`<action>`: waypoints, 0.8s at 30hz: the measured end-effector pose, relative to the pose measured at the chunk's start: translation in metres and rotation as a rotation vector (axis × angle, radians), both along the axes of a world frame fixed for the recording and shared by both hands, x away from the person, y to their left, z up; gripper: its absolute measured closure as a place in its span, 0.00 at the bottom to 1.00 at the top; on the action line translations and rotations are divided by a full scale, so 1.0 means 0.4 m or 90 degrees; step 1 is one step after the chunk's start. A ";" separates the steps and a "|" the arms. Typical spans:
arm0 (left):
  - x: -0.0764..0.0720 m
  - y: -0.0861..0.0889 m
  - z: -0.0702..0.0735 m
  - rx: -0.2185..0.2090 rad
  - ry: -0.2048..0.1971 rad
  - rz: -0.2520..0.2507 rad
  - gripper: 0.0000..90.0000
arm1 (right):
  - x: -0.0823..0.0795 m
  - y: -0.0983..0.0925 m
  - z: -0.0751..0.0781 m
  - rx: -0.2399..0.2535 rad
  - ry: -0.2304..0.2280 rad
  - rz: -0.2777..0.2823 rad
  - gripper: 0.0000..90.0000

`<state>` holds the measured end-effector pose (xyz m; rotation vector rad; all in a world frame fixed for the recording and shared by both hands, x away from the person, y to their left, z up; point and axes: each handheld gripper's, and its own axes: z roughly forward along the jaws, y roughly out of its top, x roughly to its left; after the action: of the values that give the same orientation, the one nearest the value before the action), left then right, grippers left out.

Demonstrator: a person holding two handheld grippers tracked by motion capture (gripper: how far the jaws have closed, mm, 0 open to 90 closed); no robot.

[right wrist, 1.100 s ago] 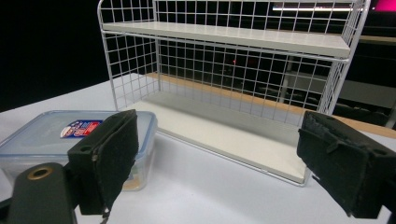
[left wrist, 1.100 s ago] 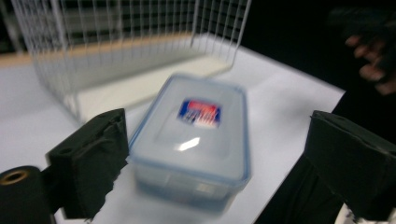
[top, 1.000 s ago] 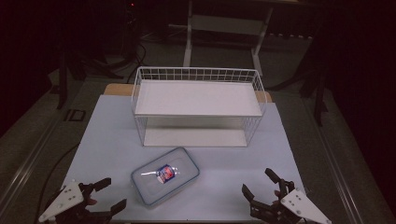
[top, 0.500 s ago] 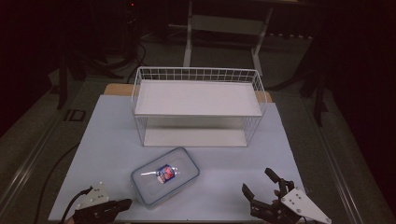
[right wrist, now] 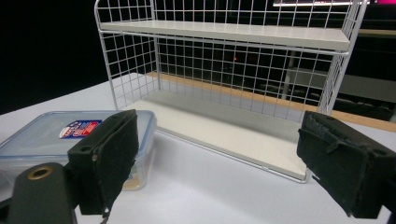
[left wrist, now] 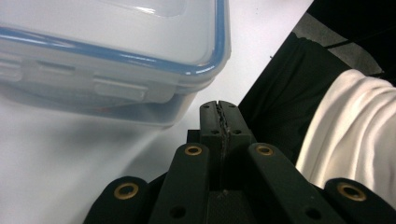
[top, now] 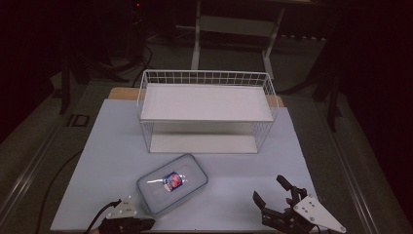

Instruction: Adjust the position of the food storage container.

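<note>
A clear lidded plastic container with a blue seal and a red-and-blue label lies on the white table, near its front edge. My left gripper sits low by the container's near left corner. In the left gripper view the jaws are pressed together with nothing between them, a short way from the container's corner. My right gripper rests at the front right with its jaws spread wide. In the right gripper view the space between them is empty, and the container lies to the left.
A white wire rack with two shelves stands at the middle back of the table; it also rises ahead in the right gripper view. White fabric shows at the table edge in the left gripper view. The surroundings are dark.
The left gripper's jaws went from spread to shut, and it moved down and right toward the container's near corner. The right gripper stayed put.
</note>
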<state>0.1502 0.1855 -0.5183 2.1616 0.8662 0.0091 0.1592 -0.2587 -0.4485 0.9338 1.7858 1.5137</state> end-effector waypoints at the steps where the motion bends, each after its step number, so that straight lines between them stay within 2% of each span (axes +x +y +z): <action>1: 0.002 -0.004 -0.003 -0.003 0.001 0.000 0.99 | 0.000 0.000 0.000 0.000 -0.001 0.000 0.14; 6: 0.013 -0.028 -0.017 -0.003 0.009 -0.010 0.99 | 0.001 -0.002 -0.001 0.000 0.001 -0.003 0.14; 12: 0.020 -0.039 -0.019 0.010 -0.004 0.007 0.99 | 0.001 -0.004 -0.001 -0.001 -0.002 -0.002 0.14; 15: 0.021 -0.037 -0.019 0.013 -0.005 0.011 0.99 | 0.001 -0.005 -0.001 0.001 -0.002 -0.001 0.14; 24: 0.037 -0.007 -0.015 0.011 -0.006 0.057 0.99 | 0.000 -0.004 0.000 0.001 -0.002 -0.001 0.14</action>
<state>0.1650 0.1826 -0.5241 2.1351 0.9600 0.0711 0.1593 -0.2601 -0.4486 0.9327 1.7817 1.5143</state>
